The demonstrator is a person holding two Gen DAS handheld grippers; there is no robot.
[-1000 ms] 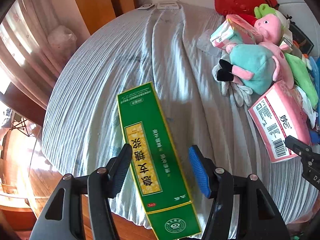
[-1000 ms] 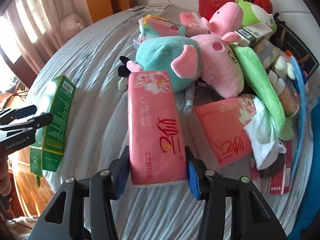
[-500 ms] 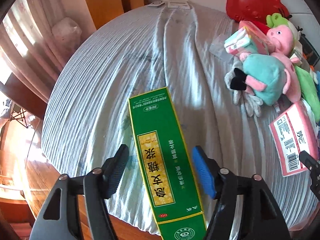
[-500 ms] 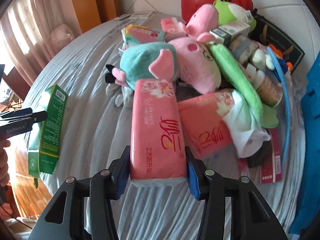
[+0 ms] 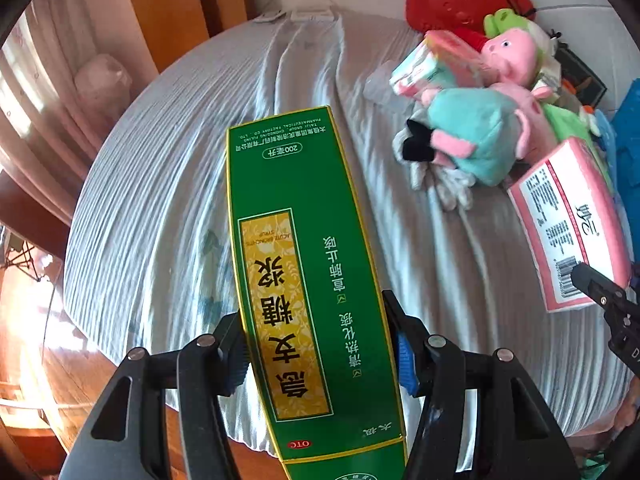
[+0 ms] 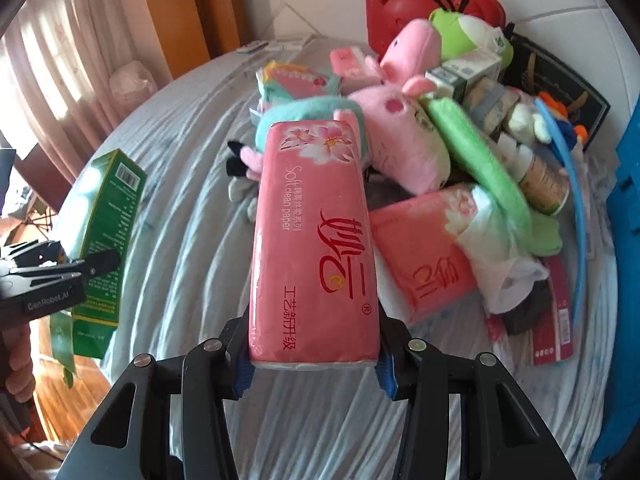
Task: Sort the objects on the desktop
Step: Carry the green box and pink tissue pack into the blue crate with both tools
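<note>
Tools: left tool [image 5: 320, 354] closing on one green box [image 5: 304, 264] | right tool [image 6: 314, 364] grips one of two pink tissue packs [image 6: 314, 240]

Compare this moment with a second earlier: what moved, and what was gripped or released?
The left gripper is closing on the green medicine box, now lifted off the grey cloth where it lay. The right gripper still holds the pink tissue pack. The toy pile is unchanged.

Both wrist views are aimed steeply down at the bed [image 5: 168, 184], pretty close up. The plush pile [image 6: 400, 148], green box [image 5: 304, 280] and pink tissue pack [image 6: 316, 248] are shared.
</note>
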